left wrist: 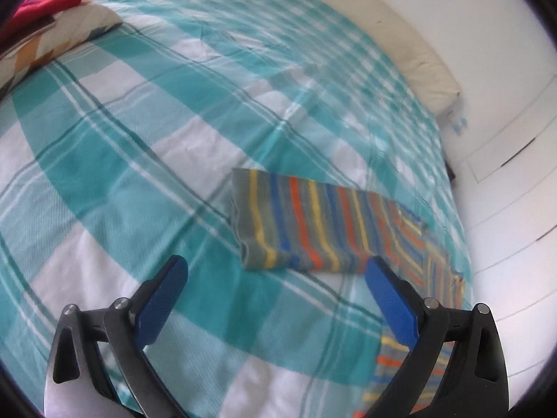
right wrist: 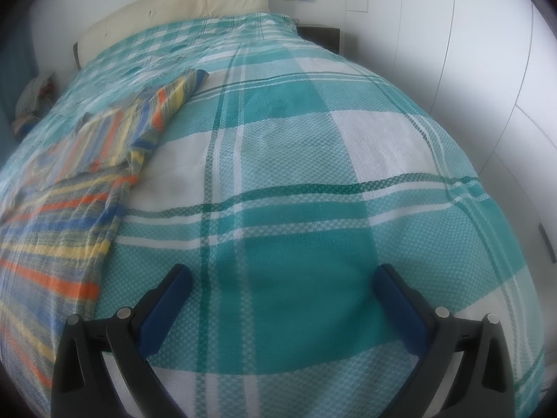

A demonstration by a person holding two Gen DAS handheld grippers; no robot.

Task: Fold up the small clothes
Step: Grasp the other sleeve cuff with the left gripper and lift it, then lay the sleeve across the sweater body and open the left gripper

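Striped knit shirt (left wrist: 306, 223), soft and floppy, is seen just ahead of the wide-open left tongs (left wrist: 276, 271), left of the wide-open right tongs (right wrist: 282, 278); a corner should probably be pinched.

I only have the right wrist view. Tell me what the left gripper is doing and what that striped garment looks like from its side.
Observer: The left gripper is open and holds nothing; it hangs over the plaid bedspread, just short of the striped garment.
Operator: Report whether any of it is folded.
Observer: From the left wrist, one part lies as a flat folded band, with more striped cloth running back under the gripper's right finger.
Operator: Name anything else on the bed.
Observer: A patterned pillow with red cloth on it, at the far left.
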